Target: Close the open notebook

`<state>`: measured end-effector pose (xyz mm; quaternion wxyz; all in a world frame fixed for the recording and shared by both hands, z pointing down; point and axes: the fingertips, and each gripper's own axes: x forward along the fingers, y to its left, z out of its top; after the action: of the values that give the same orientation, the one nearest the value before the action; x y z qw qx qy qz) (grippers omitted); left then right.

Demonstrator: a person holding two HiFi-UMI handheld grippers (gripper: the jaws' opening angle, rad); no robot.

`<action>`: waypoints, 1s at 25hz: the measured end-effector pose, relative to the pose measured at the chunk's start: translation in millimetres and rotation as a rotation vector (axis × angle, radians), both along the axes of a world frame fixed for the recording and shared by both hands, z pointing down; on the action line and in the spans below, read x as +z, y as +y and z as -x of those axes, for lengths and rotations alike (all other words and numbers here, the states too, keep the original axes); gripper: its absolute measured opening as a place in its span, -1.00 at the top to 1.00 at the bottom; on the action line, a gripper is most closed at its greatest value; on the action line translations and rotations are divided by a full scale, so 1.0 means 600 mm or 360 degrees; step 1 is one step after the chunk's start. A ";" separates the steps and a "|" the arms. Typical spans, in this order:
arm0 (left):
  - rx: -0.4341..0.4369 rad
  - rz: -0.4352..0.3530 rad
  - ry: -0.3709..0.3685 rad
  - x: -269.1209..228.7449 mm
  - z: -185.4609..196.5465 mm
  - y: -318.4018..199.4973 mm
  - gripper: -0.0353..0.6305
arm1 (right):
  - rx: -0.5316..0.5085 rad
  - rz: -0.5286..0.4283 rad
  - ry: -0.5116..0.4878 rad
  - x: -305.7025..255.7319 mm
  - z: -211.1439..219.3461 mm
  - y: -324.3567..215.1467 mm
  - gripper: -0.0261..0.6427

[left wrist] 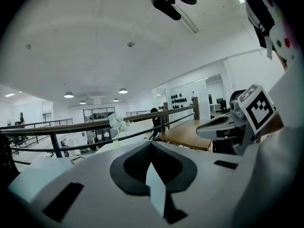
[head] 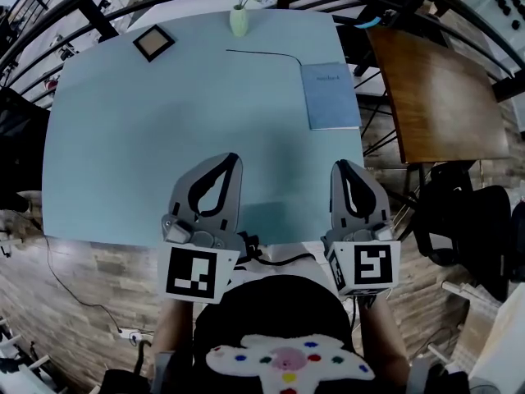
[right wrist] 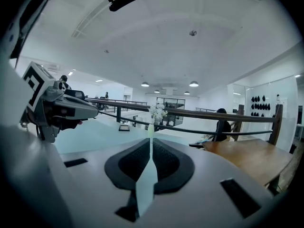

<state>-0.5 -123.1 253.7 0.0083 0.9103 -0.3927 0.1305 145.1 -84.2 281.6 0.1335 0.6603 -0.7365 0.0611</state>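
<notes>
A light-blue notebook (head: 330,95) lies shut and flat near the far right edge of the pale blue table (head: 148,146). My left gripper (head: 232,161) hangs over the table's near edge with its jaws together and nothing between them. My right gripper (head: 340,167) is beside it to the right, also shut and empty, well short of the notebook. In the left gripper view the jaw tips (left wrist: 151,144) meet, and the right gripper (left wrist: 228,125) shows at the right. In the right gripper view the tips (right wrist: 150,140) meet too, with the left gripper (right wrist: 71,109) at the left.
A pale vase of flowers (head: 239,19) stands at the table's far edge, a small dark picture frame (head: 153,43) at the far left. A thin black cable (head: 262,54) runs toward the notebook. A brown wooden table (head: 439,97) and a black chair (head: 467,220) stand to the right.
</notes>
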 end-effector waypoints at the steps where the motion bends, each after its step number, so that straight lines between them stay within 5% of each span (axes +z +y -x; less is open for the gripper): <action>1: -0.0002 0.0001 0.0005 0.000 0.001 -0.001 0.84 | -0.0014 0.0020 0.0023 0.002 0.003 0.002 0.79; 25: 0.0023 0.0005 0.0013 0.003 0.004 -0.009 0.84 | -0.0031 0.0016 0.0096 -0.004 0.024 0.002 0.79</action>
<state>-2.7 -128.3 255.6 0.0104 0.9136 -0.3859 0.1276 130.8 -83.3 279.2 0.1596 0.6538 -0.7383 0.0436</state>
